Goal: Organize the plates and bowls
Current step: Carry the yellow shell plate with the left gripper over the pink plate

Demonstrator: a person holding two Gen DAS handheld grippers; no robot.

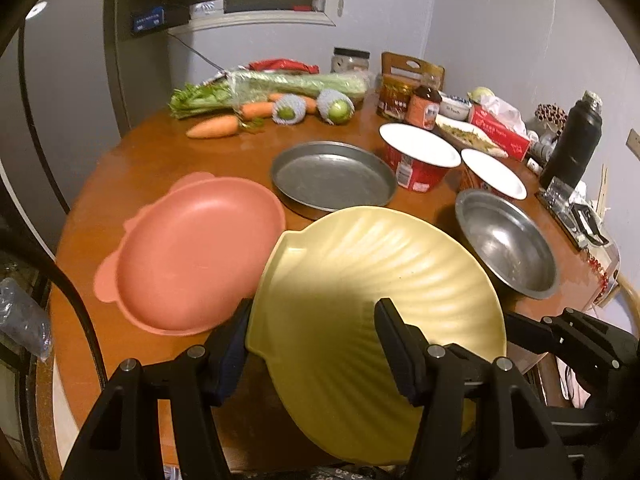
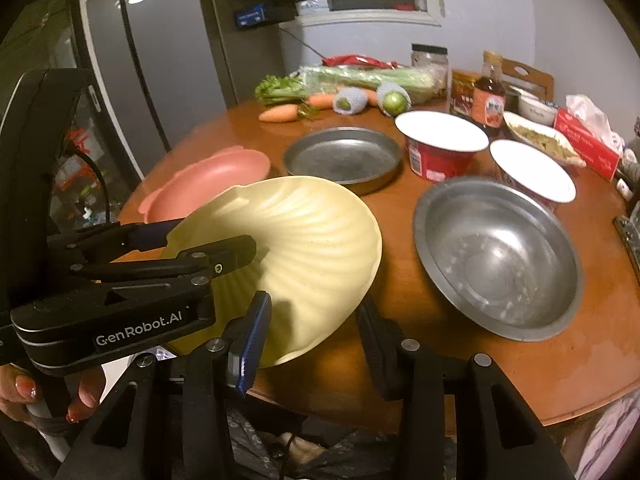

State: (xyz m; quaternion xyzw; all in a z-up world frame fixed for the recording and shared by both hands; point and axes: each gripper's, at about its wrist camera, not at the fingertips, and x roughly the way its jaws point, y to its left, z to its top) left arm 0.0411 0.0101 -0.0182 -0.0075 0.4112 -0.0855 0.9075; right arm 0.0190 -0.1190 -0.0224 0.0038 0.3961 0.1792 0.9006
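Observation:
My left gripper (image 1: 314, 322) is shut on the near rim of a yellow shell-shaped plate (image 1: 384, 280) and holds it tilted above the table's front edge; it also shows in the right wrist view (image 2: 304, 248), where the left gripper (image 2: 200, 244) clamps its left rim. My right gripper (image 2: 316, 320) is open and empty, just in front of that plate. A pink plate (image 1: 196, 252) lies at the left. A flat metal pan (image 1: 332, 178) sits behind. A metal bowl (image 2: 496, 256) lies at the right. Two red bowls (image 2: 440, 144) (image 2: 532, 176) stand behind it.
The round wooden table (image 2: 480, 364) carries celery (image 1: 280, 84), carrots (image 1: 212, 128), netted fruit, jars, a sauce bottle (image 2: 490, 100), a tissue box (image 2: 588, 140) and a black flask (image 1: 572, 140) along the back and right. A fridge (image 2: 160, 60) stands at the left.

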